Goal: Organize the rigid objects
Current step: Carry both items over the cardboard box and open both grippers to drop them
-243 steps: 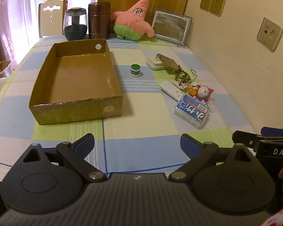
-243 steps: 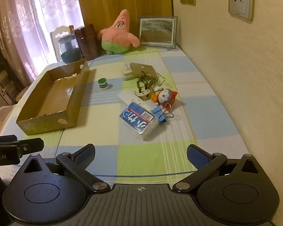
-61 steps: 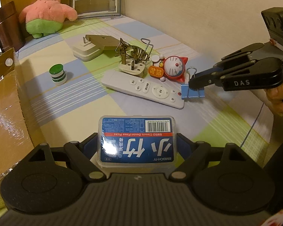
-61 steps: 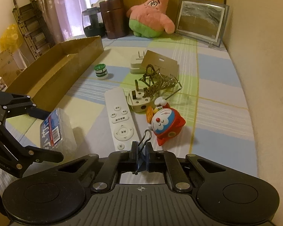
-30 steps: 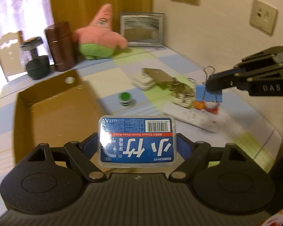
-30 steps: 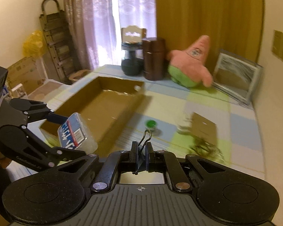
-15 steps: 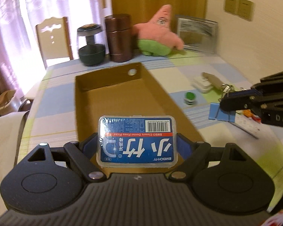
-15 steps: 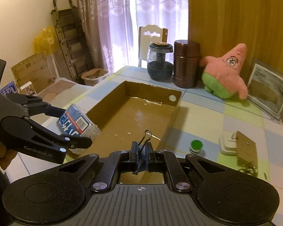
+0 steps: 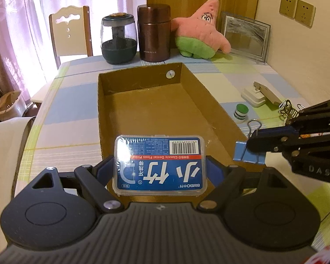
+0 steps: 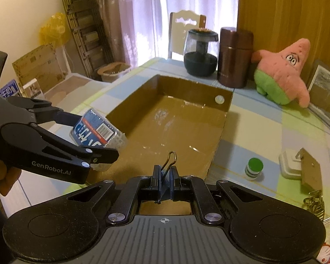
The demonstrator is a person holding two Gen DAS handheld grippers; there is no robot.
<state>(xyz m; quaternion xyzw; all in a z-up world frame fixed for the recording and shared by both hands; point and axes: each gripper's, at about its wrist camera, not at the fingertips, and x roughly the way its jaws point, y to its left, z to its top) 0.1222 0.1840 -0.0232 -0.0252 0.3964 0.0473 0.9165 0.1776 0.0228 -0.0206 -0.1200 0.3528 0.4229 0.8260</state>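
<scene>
Step in hand: both grippers carry their loads over the near end of the cardboard box (image 9: pixel 160 110); judged from the task, the drop into it comes next, not yet done
Left gripper (image 9: pixel 160 167): jaws spread wide and pressed on the two short ends of the dental floss pick case (image 9: pixel 160 164); label side faces the camera; the case hangs above the box's near wall
Right gripper (image 10: pixel 164 181): jaws fully closed, pinching the blue binder clip (image 9: pixel 248 153) by its body; wire handle sticks up and forward; the clip hangs over the box's near right corner
How to do it well: bring each load inside the walls and low before letting go; place the case flat toward one side and the clip apart from it, so neither bounces out or lands on the other; free one load at a time
Materials and shapes: case is clear hard plastic, rectangular with rounded corners, glossy, likely slippery; clip is folded painted metal with springy wire loops; box is shallow brown cardboard, empty, with a shiny floor
Left on the tablecloth (image 9: pixel 242 74): green-capped small bottle (image 9: pixel 241 112), white charger (image 9: pixel 254 95), tangle of metal clips (image 9: pixel 288 109)
</scene>
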